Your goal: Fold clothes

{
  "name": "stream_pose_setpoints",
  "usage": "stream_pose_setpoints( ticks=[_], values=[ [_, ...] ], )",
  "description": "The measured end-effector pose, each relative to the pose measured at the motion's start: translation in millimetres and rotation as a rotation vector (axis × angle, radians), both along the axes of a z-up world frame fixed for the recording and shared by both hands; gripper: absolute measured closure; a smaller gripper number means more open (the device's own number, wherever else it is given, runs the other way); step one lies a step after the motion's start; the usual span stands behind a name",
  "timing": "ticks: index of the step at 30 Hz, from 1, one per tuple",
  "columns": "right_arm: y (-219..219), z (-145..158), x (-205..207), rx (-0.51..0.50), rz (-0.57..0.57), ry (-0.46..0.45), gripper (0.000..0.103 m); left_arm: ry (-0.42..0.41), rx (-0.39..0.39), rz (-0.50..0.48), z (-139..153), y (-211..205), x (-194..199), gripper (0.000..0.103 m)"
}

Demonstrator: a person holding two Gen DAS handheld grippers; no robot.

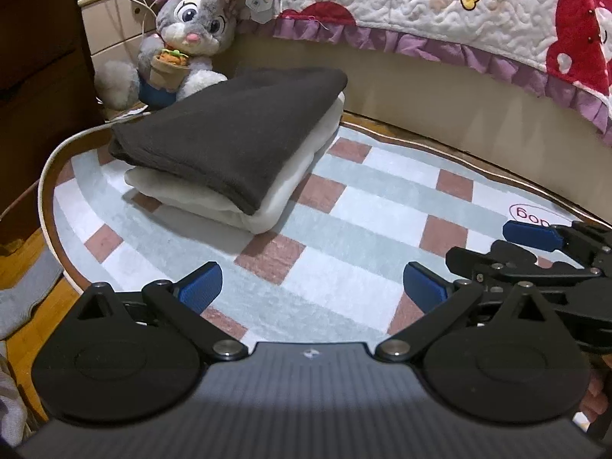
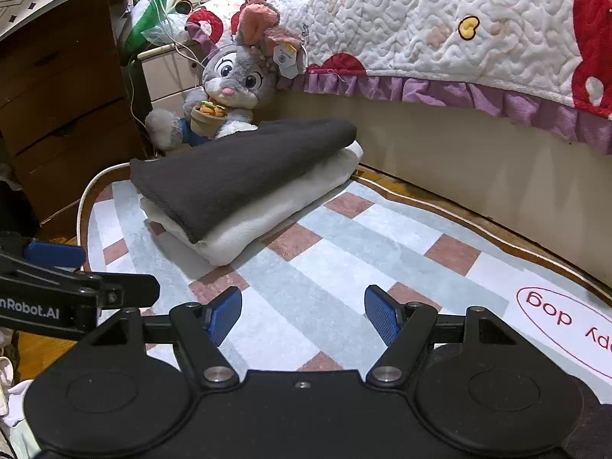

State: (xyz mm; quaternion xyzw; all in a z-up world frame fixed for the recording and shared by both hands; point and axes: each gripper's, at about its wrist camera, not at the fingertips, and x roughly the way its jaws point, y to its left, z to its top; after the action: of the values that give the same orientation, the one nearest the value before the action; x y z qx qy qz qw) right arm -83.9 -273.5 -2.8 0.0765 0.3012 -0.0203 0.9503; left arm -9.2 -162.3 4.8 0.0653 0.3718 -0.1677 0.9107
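Dark folded cloth (image 1: 225, 134) atop white cloth (image 1: 267, 206), near rug (image 1: 344, 229) far edge.

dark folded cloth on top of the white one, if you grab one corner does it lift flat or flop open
The dark folded cloth would probably flop: its edges sag over the white folded cloth beneath, so it looks soft. Its layers look loose, so a one-corner grab may unfold it. It likely slides little, since the knit looks textured.

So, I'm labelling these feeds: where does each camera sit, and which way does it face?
Left wrist: on the left gripper, facing the folded stack on the rug; its own open jaws show, and the right gripper at right.
Right wrist: on the right gripper, facing likewise; its open jaws show, the left gripper at left.
Shared: the stack, rug, plush rabbit, bed quilt.
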Motion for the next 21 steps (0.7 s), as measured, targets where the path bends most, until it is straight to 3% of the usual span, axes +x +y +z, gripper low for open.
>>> stream_pose_setpoints(
  ticks=[7, 14, 21],
  values=[
    [1.1, 0.2, 0.4, -0.004, 0.005, 0.004, 0.027, 0.012, 0.000, -0.010, 0.8, 0.8, 0.6, 0.000],
    [-4.4, 0.6, 4.9, 0.080, -0.022, 0.035, 0.026, 0.031, 0.005, -0.010, -1.0, 0.7, 1.4, 0.000],
    [-5.2, -0.4, 5.8, 0.073, -0.008, 0.044, 0.026, 0.035, 0.036, -0.016, -1.1, -1.4, 1.3, 0.000]
  ],
)
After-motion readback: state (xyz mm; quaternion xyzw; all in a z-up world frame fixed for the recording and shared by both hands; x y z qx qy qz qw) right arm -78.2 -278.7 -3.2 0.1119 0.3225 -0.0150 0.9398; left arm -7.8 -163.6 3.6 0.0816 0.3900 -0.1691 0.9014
